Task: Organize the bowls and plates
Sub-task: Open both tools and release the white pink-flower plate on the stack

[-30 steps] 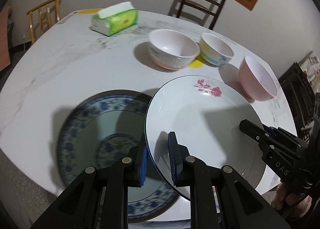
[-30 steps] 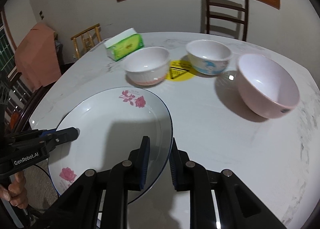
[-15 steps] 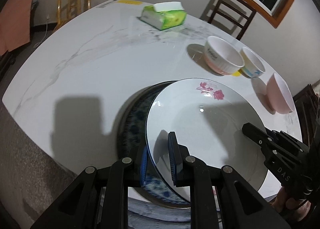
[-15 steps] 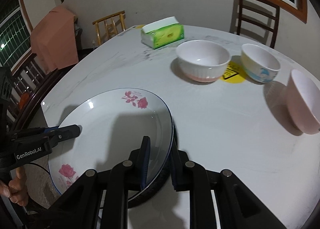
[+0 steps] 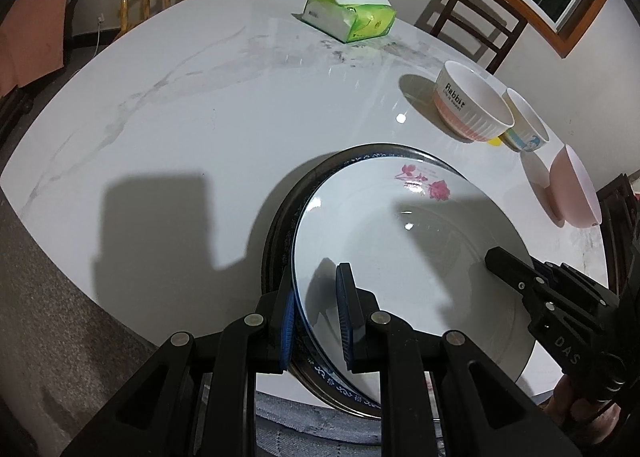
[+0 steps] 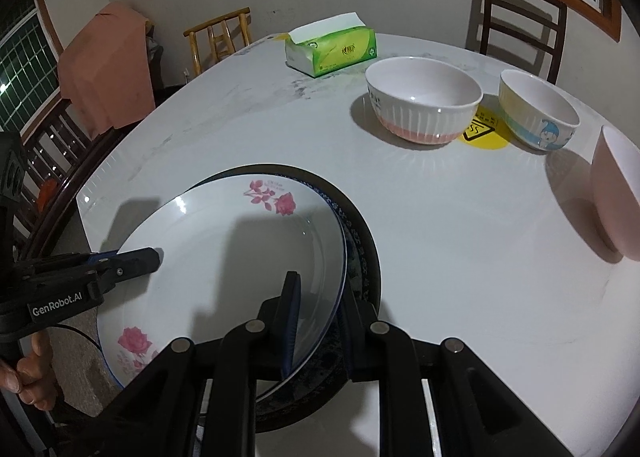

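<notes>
- Your left gripper (image 5: 316, 319) and right gripper (image 6: 318, 323), angled down, each clamp the white rose-printed plate's (image 5: 404, 257) rim.
- It sits atop one blue-patterned plate (image 6: 360, 253) on the white marble counter (image 6: 460, 237).
- Three bowls stand beyond.

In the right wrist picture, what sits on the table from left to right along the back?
Green tissue pack → pink-bottomed ribbed bowl → yellow sticker → cartoon bowl → pink bowl.

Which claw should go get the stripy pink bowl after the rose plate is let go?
Probably the right claw. Both claws grip the rose plate, left claw on its far side. The stripy pink bowl stands on the right claw's side.
</notes>
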The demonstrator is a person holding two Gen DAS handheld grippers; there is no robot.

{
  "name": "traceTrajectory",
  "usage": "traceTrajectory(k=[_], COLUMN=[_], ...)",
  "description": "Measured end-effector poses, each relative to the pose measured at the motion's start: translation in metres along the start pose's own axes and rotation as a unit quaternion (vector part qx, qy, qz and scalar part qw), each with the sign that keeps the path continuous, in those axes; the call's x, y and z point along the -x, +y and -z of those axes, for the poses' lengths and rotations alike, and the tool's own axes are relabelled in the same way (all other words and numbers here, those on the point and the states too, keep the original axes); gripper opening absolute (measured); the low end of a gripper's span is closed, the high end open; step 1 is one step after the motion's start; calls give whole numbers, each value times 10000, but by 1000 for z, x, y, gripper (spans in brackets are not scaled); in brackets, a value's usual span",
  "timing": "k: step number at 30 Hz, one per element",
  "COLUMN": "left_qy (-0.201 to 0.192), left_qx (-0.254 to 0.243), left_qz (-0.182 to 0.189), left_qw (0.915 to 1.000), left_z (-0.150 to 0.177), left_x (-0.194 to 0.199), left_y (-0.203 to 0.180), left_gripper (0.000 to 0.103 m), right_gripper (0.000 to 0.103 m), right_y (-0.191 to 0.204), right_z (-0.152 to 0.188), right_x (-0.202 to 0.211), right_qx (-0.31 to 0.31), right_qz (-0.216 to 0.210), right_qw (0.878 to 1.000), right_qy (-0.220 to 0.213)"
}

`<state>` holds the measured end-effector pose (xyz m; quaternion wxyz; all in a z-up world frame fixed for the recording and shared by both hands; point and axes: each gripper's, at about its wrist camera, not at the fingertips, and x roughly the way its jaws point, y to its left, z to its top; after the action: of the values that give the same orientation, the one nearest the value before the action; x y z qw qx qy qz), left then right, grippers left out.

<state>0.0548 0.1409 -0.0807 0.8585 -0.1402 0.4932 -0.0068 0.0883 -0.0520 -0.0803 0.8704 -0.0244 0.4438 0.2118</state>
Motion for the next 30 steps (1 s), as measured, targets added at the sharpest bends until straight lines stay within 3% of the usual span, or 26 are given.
traceTrajectory(k=[6, 19, 21, 27, 30], left_qy=[56, 150, 164, 159, 128], left_qx=[-80, 5, 48, 53, 35], left_qz=[-93, -134, -117, -134, -186], left_qw=[9999, 9998, 9998, 9998, 9997], left_z=[-3, -7, -7, -7, -7], left_x=[-3, -4, -4, -4, -3], left_y=[-3, -3, -2, -5, -6], left_gripper=[15, 16, 21, 29, 30], right_gripper=[18, 21, 21, 31, 32], right_y=[-8, -3, -1, 8, 11], right_z=[0, -2, -2, -2, -2], right_x=[-7, -6, -6, -6, -7], right_qx=[-185, -134, -119, 42, 60], right_qz=[-124, 58, 97, 200, 256], right_qw=[9996, 9993, 9992, 9989, 9987], right_qy=[174, 345, 368, 421, 435])
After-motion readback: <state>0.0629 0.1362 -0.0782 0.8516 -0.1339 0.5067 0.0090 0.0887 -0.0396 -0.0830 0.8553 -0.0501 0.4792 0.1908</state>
